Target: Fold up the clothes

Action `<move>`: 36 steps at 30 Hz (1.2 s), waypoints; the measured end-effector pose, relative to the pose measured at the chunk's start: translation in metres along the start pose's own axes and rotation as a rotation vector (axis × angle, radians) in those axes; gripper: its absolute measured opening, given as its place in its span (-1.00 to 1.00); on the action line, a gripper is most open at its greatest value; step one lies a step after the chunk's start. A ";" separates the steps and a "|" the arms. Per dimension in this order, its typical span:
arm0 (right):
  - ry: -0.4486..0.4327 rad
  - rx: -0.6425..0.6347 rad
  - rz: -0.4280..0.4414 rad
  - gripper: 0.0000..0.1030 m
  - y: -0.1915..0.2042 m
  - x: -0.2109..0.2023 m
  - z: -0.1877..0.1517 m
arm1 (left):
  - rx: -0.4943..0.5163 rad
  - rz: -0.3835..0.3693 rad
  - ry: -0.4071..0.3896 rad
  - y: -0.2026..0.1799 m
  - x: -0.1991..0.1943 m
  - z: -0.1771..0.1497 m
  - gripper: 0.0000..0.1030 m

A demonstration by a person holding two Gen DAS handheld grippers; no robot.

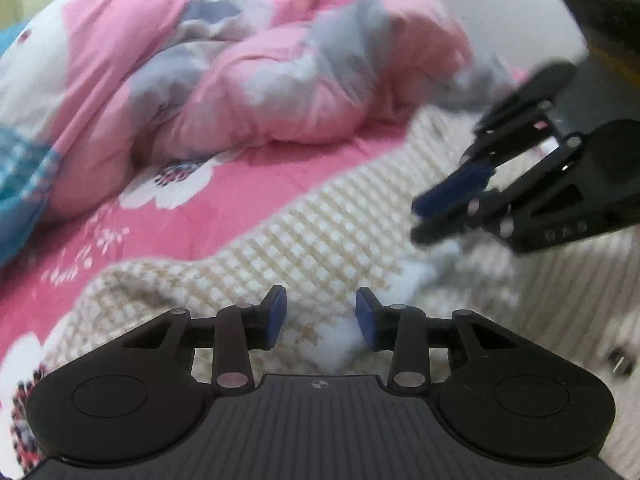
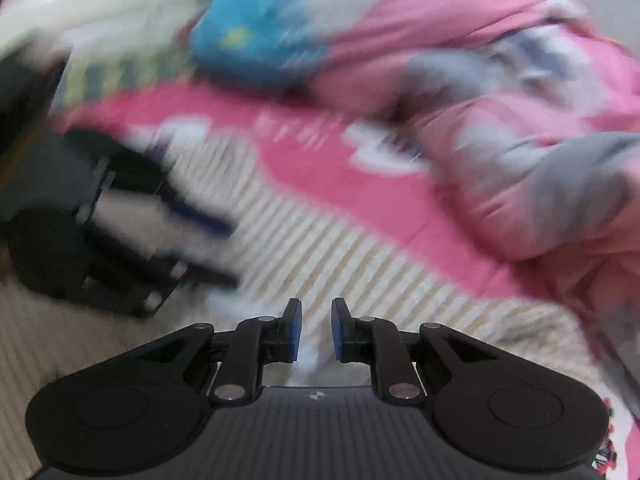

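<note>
While both claws hover over the cream knit garment (image 1: 320,236) on the pink bed sheet (image 1: 248,196), the left claw (image 1: 321,318) and right claw (image 2: 316,330) stand parted, gripping nothing (motion blur hides detail); a shallow pinch could slip off.

Bed: covered with a pink sheet (image 1: 248,200) printed with white flowers. Duvet (image 1: 256,68): pink with grey and white patches, heaped and rumpled at the far side of the bed. Pillow or cushion (image 2: 260,36): turquoise, blurred, beyond the duvet. Wall (image 1: 480,0): pale, plain, behind the bed. Light: soft, even.
</note>
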State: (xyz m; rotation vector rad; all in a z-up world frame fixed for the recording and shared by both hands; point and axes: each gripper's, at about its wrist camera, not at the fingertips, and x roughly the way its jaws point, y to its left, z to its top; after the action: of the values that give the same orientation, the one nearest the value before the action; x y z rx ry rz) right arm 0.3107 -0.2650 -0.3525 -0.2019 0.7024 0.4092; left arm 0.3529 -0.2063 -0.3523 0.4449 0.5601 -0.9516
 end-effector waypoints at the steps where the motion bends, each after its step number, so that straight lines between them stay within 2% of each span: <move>1: -0.030 0.064 -0.014 -0.68 -0.010 -0.003 0.005 | -0.039 -0.005 -0.019 0.006 -0.005 0.006 -0.17; 3: -0.054 0.189 -0.043 -0.68 -0.030 0.000 0.009 | -0.125 0.004 -0.051 0.021 -0.005 0.013 -0.04; 5: -0.042 0.310 -0.071 -0.68 -0.050 0.013 0.007 | -0.216 0.028 -0.021 0.037 0.010 0.012 0.01; 6: 0.018 0.363 -0.077 -0.69 -0.058 0.029 -0.003 | -0.249 0.040 0.009 0.044 0.018 0.007 0.01; 7: 0.092 0.397 -0.080 -0.71 -0.063 0.046 -0.017 | -0.277 0.044 0.025 0.048 0.022 0.002 0.14; 8: 0.084 0.419 -0.082 -0.72 -0.063 0.043 -0.017 | -0.306 0.048 0.041 0.053 0.025 -0.003 0.23; 11: 0.059 0.482 -0.092 -0.69 -0.064 0.031 -0.018 | -0.387 0.058 0.080 0.065 0.031 -0.014 0.23; 14: 0.036 0.486 -0.157 -0.68 -0.053 -0.003 -0.014 | -0.442 0.050 0.074 0.071 0.010 -0.013 0.23; 20: 0.059 0.693 -0.212 -0.66 -0.027 -0.086 -0.046 | -0.600 0.023 0.128 0.076 -0.060 -0.040 0.23; 24: 0.148 0.799 -0.212 -0.65 0.005 -0.135 -0.077 | -0.695 0.038 0.214 0.069 -0.118 -0.077 0.23; 29: 0.254 0.786 -0.190 -0.37 0.043 -0.194 -0.112 | -0.805 0.091 0.329 0.034 -0.193 -0.137 0.23; 34: 0.349 0.815 -0.191 -0.32 0.064 -0.252 -0.151 | -0.902 0.145 0.416 -0.005 -0.253 -0.188 0.23; 36: 0.358 0.837 -0.171 -0.13 0.069 -0.277 -0.165 | -0.925 0.140 0.444 -0.021 -0.269 -0.204 0.23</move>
State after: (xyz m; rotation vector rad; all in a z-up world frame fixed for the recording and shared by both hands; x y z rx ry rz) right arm -0.0063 -0.3364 -0.2955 0.4669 1.1411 -0.1109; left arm 0.1612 0.0719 -0.3446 -0.1537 1.2702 -0.3723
